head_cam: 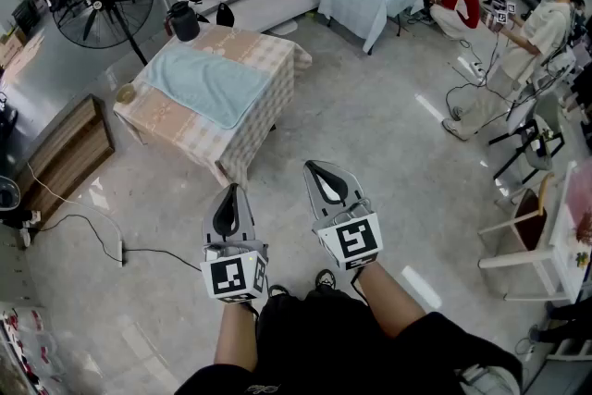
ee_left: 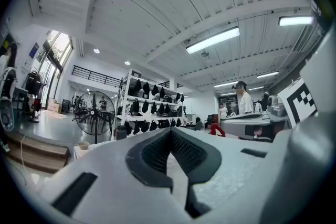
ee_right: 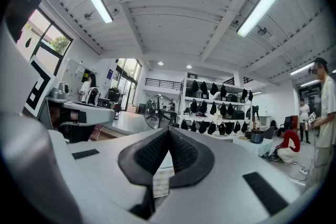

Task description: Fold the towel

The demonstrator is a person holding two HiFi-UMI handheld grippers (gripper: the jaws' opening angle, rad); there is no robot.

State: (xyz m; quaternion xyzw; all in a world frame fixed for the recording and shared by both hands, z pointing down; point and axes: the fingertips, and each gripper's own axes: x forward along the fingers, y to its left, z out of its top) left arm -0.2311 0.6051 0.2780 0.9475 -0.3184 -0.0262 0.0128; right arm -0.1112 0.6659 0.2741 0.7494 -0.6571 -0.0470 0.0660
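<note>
At the far left a standing fan (head_cam: 102,0) rises beyond the table (head_cam: 264,55). The table's checked cloth carries the light blue towel (head_cam: 208,80), spread flat, with a dark jug (head_cam: 183,20) at the far corner. The table stands well ahead of me, apart from both tools. I hold my left gripper (head_cam: 233,190) level over the floor, jaws pressed together on nothing. Just right of it, my right gripper (head_cam: 314,167) is likewise closed and empty. Farther right stands a person in white (head_cam: 541,32).
</note>
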